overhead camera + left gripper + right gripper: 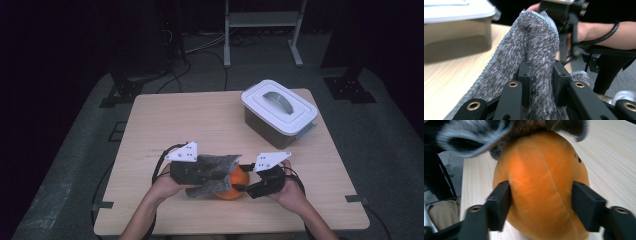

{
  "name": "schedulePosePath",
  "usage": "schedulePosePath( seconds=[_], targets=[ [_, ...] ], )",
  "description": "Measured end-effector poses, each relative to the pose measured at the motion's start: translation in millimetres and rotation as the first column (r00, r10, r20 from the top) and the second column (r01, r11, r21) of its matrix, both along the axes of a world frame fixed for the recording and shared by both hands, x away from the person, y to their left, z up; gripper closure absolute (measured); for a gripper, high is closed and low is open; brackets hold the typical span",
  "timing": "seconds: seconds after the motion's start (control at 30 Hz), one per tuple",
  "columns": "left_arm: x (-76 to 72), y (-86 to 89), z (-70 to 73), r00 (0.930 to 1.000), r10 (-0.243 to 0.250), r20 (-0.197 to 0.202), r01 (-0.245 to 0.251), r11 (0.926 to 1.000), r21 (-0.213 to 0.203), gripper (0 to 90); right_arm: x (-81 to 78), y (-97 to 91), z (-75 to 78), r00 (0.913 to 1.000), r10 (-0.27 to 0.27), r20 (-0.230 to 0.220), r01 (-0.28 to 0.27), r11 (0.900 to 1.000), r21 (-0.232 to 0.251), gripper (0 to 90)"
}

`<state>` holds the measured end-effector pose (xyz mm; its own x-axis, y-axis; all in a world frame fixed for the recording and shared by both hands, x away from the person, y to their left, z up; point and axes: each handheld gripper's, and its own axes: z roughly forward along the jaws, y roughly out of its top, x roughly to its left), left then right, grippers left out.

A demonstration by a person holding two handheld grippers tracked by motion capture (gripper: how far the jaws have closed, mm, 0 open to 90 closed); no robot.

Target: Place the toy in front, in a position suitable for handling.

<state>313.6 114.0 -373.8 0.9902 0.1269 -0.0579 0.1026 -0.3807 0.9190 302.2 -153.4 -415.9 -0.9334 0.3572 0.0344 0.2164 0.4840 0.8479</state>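
Observation:
A grey fuzzy knitted cloth (pixel 216 166) is draped over an orange plush toy (pixel 236 189) near the table's front edge. My left gripper (pixel 212 174) comes in from the left and is shut on a fold of the cloth (pixel 536 40), which is pinched between its jaws (pixel 541 72). My right gripper (pixel 243 184) comes in from the right, and its two pads press on the sides of the plush toy (pixel 541 170) with the cloth (pixel 474 137) hanging over the toy's far end. Each gripper is held in a hand.
A white-lidded plastic box (pixel 280 110) with a grey handle stands at the back right of the wooden table (pixel 190 115). A white metal frame (pixel 262 20) and black stands are on the floor behind the table.

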Motion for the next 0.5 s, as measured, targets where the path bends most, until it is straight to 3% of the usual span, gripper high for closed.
schedulePosePath(
  seconds=[0.03,0.07,0.1,0.23,0.37,0.5],
  targets=[
    [0.0,0.0,0.0,1.0,0.0,0.0,0.0,1.0,0.0,73.3,-1.1,1.8,0.1,1.0,-0.001,-0.003,0.001,1.0,-0.004,40.0],
    [-1.1,-2.6,-0.7,0.9996,0.01,0.026,-0.012,0.9989,0.046,73.3,-1.7,2.4,0.7,1.0,-0.003,-0.004,0.003,0.9999,-0.014,43.4],
    [-1.1,-2.6,-0.7,0.9996,0.01,0.026,-0.012,0.9989,0.046,73.4,-1.7,2.4,0.7,1.0,-0.003,-0.004,0.003,0.9999,-0.014,43.4],
    [7.7,10.1,-11.3,0.9993,0.037,-0.009,-0.037,0.9989,0.03,73.9,0.3,-1.8,-0.3,0.9997,-0.004,-0.023,0.004,1.0,-0.008,47.4],
    [21.1,35.2,-31.4,0.9917,0.11,-0.066,-0.107,0.9931,0.048,73.5,6.0,-9.7,-2.6,0.9982,-0.021,-0.056,0.022,0.9995,0.021,47.8],
    [22.5,37.0,-33.1,0.991,0.102,-0.087,-0.1,0.9946,0.026,73.6,6.2,-9.2,-2.8,0.9982,-0.021,-0.055,0.022,0.9995,0.022,47.7]
  ],
)
